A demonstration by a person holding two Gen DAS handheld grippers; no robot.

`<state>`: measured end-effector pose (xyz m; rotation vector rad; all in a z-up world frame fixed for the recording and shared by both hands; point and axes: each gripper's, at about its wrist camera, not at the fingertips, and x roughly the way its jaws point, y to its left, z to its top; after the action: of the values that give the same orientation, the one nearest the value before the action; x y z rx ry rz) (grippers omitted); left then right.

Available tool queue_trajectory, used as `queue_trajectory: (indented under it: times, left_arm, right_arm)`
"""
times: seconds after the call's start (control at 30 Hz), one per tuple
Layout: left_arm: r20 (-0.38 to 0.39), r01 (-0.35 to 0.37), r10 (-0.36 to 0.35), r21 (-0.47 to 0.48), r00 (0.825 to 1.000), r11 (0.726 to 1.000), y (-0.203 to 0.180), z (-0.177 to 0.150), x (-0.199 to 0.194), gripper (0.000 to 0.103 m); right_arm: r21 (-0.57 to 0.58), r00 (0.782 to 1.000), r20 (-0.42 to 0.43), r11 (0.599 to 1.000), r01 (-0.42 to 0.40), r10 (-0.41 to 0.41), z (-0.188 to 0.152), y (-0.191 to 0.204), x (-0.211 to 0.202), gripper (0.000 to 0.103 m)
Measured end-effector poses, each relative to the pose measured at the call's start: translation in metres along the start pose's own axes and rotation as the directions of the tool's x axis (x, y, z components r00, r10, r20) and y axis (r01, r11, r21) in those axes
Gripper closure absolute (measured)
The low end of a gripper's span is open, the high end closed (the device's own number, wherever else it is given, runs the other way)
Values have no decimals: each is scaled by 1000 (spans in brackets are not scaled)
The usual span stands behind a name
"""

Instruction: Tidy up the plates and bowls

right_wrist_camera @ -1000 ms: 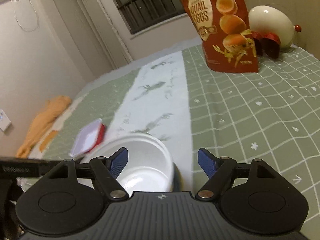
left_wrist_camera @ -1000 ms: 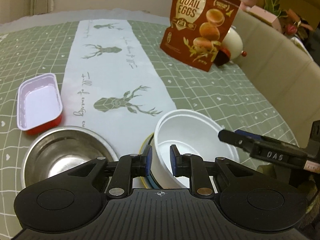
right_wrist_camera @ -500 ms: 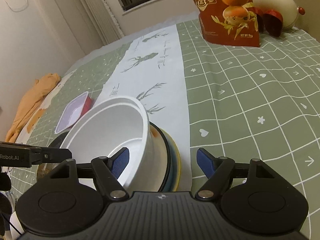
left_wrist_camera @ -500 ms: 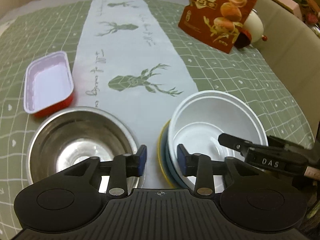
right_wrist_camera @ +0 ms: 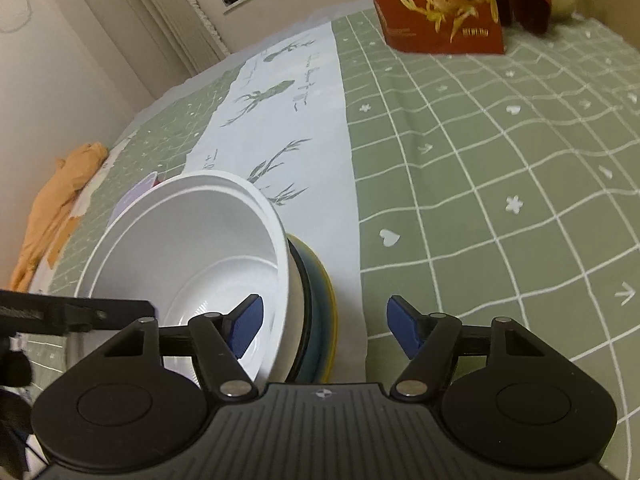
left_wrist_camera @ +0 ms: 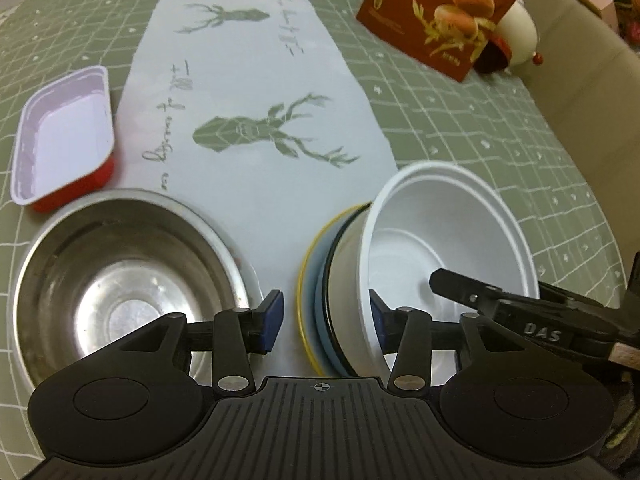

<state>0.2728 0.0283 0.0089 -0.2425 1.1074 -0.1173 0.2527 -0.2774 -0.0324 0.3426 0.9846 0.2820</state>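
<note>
A white bowl [left_wrist_camera: 448, 240] [right_wrist_camera: 192, 248] sits on a stack of plates [left_wrist_camera: 312, 288] [right_wrist_camera: 322, 300] with yellow, blue and dark rims. To its left stands a steel bowl [left_wrist_camera: 120, 280]. My left gripper [left_wrist_camera: 325, 320] straddles the near-left edge of the stack. Its jaws are opening, with one pad inside the white bowl and the other clear of the yellow rim. My right gripper [right_wrist_camera: 326, 330] straddles the bowl's right wall and the plate rims. Its jaws are closing and the pads do not press. Each gripper's finger shows in the other's view.
A red tray with a white inside [left_wrist_camera: 64, 136] lies left of the deer-print runner [left_wrist_camera: 256, 80]. A quail-egg bag [left_wrist_camera: 448, 12] and a white egg-shaped ornament [left_wrist_camera: 518, 28] stand at the back right. An orange cloth [right_wrist_camera: 52, 200] lies beyond the table's left edge.
The left jaws let go of the white bowl's rim and spread wide. Both grippers sank closer to the bowl and plates. The right jaws narrowed a little.
</note>
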Motion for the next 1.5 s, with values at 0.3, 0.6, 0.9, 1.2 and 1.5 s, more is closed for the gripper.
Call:
queue_trajectory:
  times: [0.3, 0.6, 0.9, 1.2, 1.5]
  left_arm:
    - [-3, -38, 38, 67, 999, 997, -17, -2, 9, 54]
    - [18, -63, 61, 112, 998, 992, -31, -4, 10, 48]
    - [20, -32, 30, 86, 999, 996, -28, -4, 19, 47]
    - [-56, 3, 2, 91, 998, 996, -29, -1, 30, 41]
    - [-35, 6, -4, 68, 999, 998, -34, 2, 28, 41]
  right_arm:
    - [71, 989, -71, 990, -121, 126, -6, -4, 9, 35]
    - [59, 988, -86, 991, -122, 127, -10, -1, 13, 35]
    - [105, 991, -72, 989, -105, 113, -7, -12, 12, 35]
    - [121, 990, -87, 988, -101, 112, -8, -14, 16, 36]
    - [123, 988, -91, 986, -115, 126, -8, -17, 15, 36]
